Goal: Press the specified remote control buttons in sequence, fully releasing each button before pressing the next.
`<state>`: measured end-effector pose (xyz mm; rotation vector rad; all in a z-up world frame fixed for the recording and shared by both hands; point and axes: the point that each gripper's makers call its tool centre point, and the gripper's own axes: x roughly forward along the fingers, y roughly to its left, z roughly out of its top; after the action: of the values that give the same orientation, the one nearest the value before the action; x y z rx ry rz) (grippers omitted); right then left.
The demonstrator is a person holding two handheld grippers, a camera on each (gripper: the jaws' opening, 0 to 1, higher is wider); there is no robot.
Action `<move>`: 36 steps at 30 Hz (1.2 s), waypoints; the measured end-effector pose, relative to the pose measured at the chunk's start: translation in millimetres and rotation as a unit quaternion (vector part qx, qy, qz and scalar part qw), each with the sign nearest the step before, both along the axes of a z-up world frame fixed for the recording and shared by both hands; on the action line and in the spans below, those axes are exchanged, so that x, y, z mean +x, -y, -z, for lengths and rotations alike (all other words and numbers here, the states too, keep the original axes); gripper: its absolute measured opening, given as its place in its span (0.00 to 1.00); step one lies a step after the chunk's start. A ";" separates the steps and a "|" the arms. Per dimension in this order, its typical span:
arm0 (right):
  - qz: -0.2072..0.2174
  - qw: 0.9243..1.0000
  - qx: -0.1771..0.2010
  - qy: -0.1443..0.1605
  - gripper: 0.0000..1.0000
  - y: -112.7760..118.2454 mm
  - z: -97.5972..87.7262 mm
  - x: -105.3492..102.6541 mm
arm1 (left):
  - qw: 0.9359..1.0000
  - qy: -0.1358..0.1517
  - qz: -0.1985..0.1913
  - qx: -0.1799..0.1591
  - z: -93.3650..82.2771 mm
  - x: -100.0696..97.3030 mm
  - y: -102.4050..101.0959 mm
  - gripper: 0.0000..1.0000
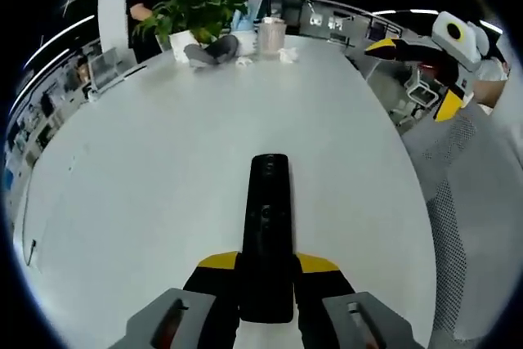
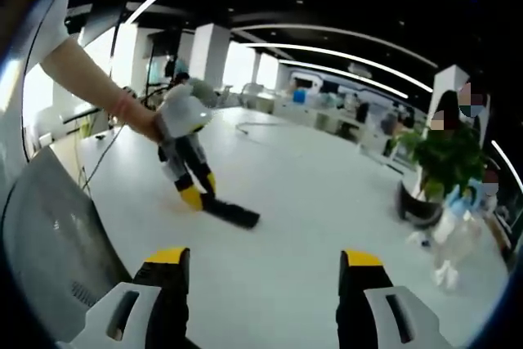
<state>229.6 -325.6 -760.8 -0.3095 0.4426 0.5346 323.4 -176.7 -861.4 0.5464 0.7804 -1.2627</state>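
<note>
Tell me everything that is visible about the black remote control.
The remote control is a long, slim black bar, apparently matte plastic, with a few small round buttons along its face. It lies flat on the white table, pointing away from the left gripper, whose yellow-tipped jaws clamp its near end. In the right gripper view it shows as a dark slab on the table, held by that gripper.

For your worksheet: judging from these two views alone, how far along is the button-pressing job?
Done: the left gripper is shut on the black remote control, holding it over the white table; the right gripper view shows the same grasp from afar.
In hand: steadying the remote.
Left: the pressing. The right gripper is open and well away from the remote. Whether any button was already pressed cannot be told.
</note>
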 end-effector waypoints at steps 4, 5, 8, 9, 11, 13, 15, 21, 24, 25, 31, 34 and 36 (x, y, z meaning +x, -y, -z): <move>0.000 1.000 -0.001 -0.001 0.73 0.6 0.4 0.1 | 1.000 0.001 -0.002 -0.003 0.4 -2.6 -0.5 0.25; 0.000 1.000 -0.001 0.000 0.73 0.6 0.2 0.2 | 1.000 0.002 -0.002 -0.004 0.5 -3.3 -0.8 0.25; 0.001 1.000 -0.001 0.001 0.73 0.9 0.2 0.3 | 1.000 0.002 -0.004 -0.006 0.4 -6.0 -0.9 0.25; 0.001 1.000 -0.001 0.001 0.73 1.0 0.2 0.2 | 1.000 0.003 -0.003 -0.007 0.3 -7.1 -1.1 0.25; 0.002 1.000 0.000 0.001 0.73 1.1 0.2 0.2 | 1.000 0.003 -0.002 -0.008 0.2 -9.9 -1.4 0.25; 0.001 1.000 0.000 0.002 0.73 0.9 0.2 0.0 | 1.000 0.005 0.000 -0.009 -0.2 -12.9 -1.6 0.25; 0.001 1.000 -0.001 0.002 0.73 0.6 0.4 -0.3 | 1.000 0.007 0.001 -0.010 -0.3 -15.5 -2.2 0.25; -0.001 1.000 -0.001 -0.002 0.73 -0.7 1.7 -1.5 | 1.000 0.010 0.006 -0.011 -0.3 -23.2 -3.7 0.25; -0.002 1.000 -0.001 -0.002 0.73 -1.2 1.4 -1.7 | 1.000 0.011 0.007 -0.012 -0.3 -26.2 -3.8 0.25; -0.002 1.000 -0.001 -0.002 0.73 -1.1 1.4 -1.6 | 1.000 0.011 0.007 -0.013 -0.3 -27.5 -3.7 0.25; -0.003 1.000 -0.001 -0.001 0.73 -1.4 1.0 -1.5 | 1.000 0.007 0.004 -0.018 -0.3 -33.4 -3.7 0.25; -0.003 1.000 0.000 -0.001 0.73 -1.5 0.8 -1.4 | 1.000 0.007 0.003 -0.021 -0.3 -36.2 -3.0 0.25; -0.003 1.000 0.000 -0.001 0.73 -1.4 0.5 -1.3 | 1.000 0.008 0.003 -0.024 -0.6 -38.5 -1.9 0.25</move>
<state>228.3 -324.1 -761.4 -0.3109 0.4433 0.5408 284.9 -174.8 -860.8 0.5200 0.7341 -1.2773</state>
